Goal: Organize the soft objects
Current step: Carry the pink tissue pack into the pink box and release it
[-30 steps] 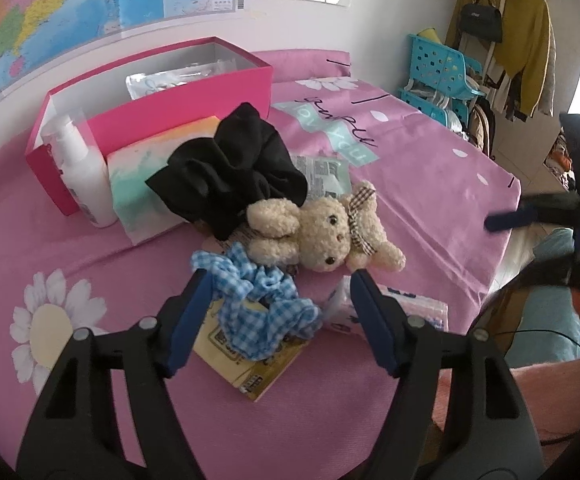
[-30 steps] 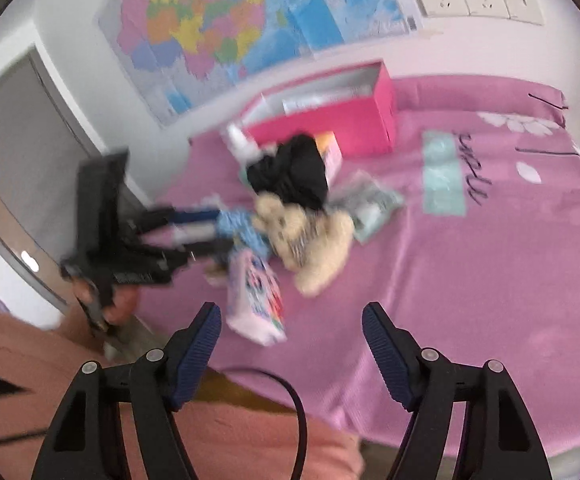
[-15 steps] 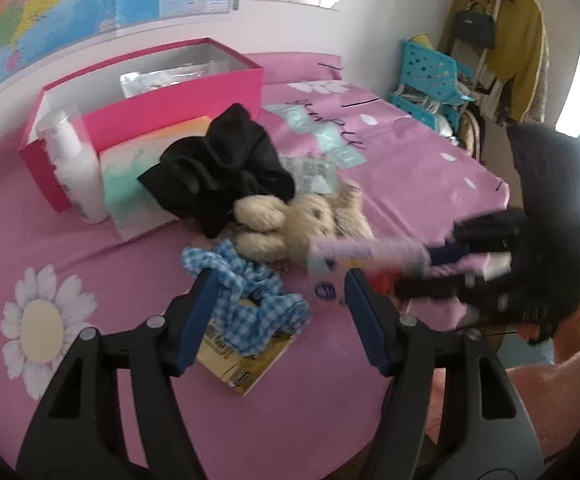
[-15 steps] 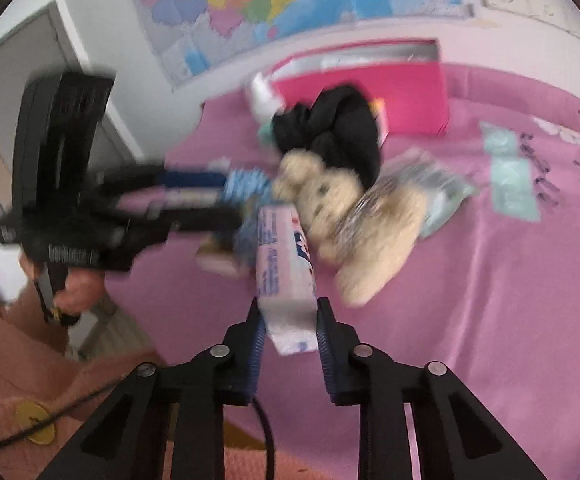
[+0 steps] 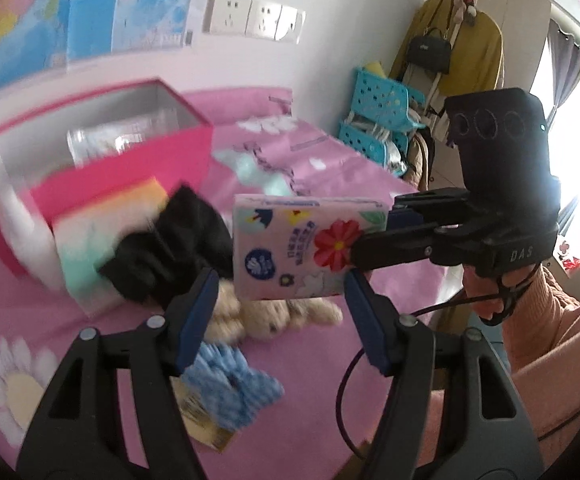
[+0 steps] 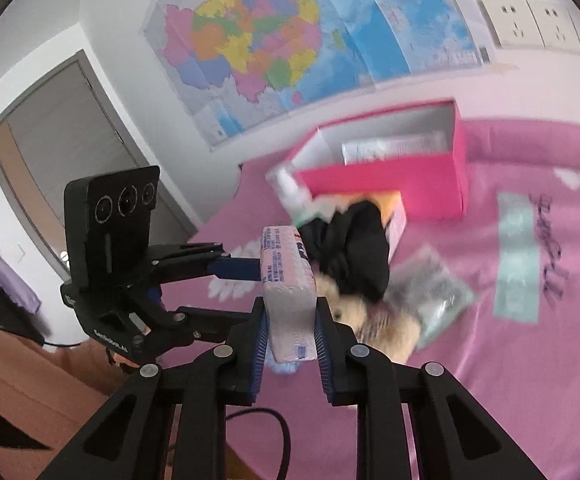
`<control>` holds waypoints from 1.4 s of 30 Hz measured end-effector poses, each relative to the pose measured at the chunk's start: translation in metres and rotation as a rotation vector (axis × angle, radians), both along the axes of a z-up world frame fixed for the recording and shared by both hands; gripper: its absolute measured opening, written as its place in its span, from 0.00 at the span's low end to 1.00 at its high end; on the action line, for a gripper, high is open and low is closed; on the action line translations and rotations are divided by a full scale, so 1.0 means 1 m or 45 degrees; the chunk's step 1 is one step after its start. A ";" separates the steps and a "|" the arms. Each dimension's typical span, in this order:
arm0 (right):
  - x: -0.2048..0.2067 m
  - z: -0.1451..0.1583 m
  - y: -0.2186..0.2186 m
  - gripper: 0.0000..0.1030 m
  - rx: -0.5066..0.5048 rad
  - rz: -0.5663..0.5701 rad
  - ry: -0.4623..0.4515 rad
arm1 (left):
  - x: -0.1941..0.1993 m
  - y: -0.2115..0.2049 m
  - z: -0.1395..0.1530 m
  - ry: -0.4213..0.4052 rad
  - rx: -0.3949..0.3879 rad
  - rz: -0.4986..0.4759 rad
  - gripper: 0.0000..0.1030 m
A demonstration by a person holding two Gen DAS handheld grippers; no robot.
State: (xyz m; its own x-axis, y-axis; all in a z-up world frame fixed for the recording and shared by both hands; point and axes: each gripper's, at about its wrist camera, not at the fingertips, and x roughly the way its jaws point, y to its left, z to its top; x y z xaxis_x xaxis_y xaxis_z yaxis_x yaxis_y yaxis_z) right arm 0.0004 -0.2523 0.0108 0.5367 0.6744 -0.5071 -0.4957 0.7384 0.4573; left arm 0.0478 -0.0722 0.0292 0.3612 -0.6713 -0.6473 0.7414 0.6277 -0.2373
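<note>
So our right hand-held gripper point(image 6: 290, 336) just clamped onto the tissue pack point(image 5: 302, 248), now lifted off the bed point(image 6: 510, 380) over the teddy bear point(image 5: 274, 316); left hand-held gripper point(image 5: 278, 312) hangs released. Pink box point(image 6: 422, 184) next, probably.

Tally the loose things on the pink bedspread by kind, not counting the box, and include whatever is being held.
Tissue packs: 1
Teddy bears: 1
Black garments: 1
Blue gingham cloths: 1
Lotion bottles: 1
Clear plastic packets: 1
Total: 6

light: bright daylight, window point(image 5: 570, 152) glare right | blur: background motion-smeared | edges: fisheye-warped, dark corners
</note>
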 end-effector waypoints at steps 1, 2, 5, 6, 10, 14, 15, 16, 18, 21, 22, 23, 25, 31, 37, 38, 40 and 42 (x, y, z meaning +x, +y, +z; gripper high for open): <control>0.007 0.006 -0.002 0.21 0.011 0.010 -0.011 | 0.005 0.000 0.005 -0.010 -0.007 0.001 0.65; 0.012 0.011 -0.003 0.21 0.019 0.017 -0.022 | 0.013 -0.001 0.011 -0.024 -0.012 0.007 0.65; 0.035 0.025 -0.006 0.21 0.029 0.033 -0.051 | 0.031 -0.003 0.021 -0.046 -0.011 0.018 0.62; 0.044 0.029 -0.007 0.21 0.041 0.039 -0.055 | 0.039 -0.004 0.024 -0.058 0.001 0.039 0.62; 0.077 0.037 -0.009 0.21 0.045 0.043 -0.067 | 0.072 -0.003 0.034 -0.052 0.005 0.094 0.57; 0.114 0.041 -0.011 0.21 0.081 0.049 -0.051 | 0.106 0.002 0.042 -0.022 0.009 0.151 0.56; 0.123 0.041 -0.011 0.21 0.093 0.049 -0.044 | 0.116 0.001 0.043 -0.020 0.020 0.172 0.56; 0.134 0.041 -0.011 0.22 0.098 0.048 -0.041 | 0.122 0.002 0.044 -0.018 0.026 0.183 0.56; 0.150 0.041 -0.011 0.22 0.111 0.039 -0.028 | 0.138 0.002 0.045 -0.010 0.044 0.215 0.56; 0.176 0.037 -0.014 0.22 0.148 0.022 0.004 | 0.161 0.001 0.043 0.022 0.054 0.257 0.56; 0.184 0.036 -0.015 0.22 0.158 0.015 0.015 | 0.170 0.000 0.042 0.040 0.056 0.270 0.56; 0.195 0.033 -0.017 0.22 0.175 0.004 0.035 | 0.178 -0.001 0.040 0.058 0.056 0.281 0.55; 0.211 0.029 -0.018 0.22 0.178 -0.019 0.059 | 0.190 -0.002 0.035 0.086 0.064 0.300 0.54; 0.252 0.013 -0.022 0.23 0.160 -0.077 0.139 | 0.224 -0.012 0.019 0.176 0.097 0.363 0.52; 0.277 -0.003 -0.023 0.35 -0.039 -0.295 0.180 | 0.233 -0.016 0.009 0.170 0.160 0.475 0.52; 0.275 -0.004 -0.024 0.37 -0.028 -0.299 0.170 | 0.230 -0.014 0.010 0.155 0.167 0.489 0.52; 0.267 0.000 -0.024 0.43 -0.065 -0.342 0.120 | 0.222 -0.010 0.012 0.110 0.178 0.499 0.52; 0.253 0.005 -0.024 0.46 -0.109 -0.361 0.052 | 0.212 -0.006 0.015 0.068 0.187 0.511 0.52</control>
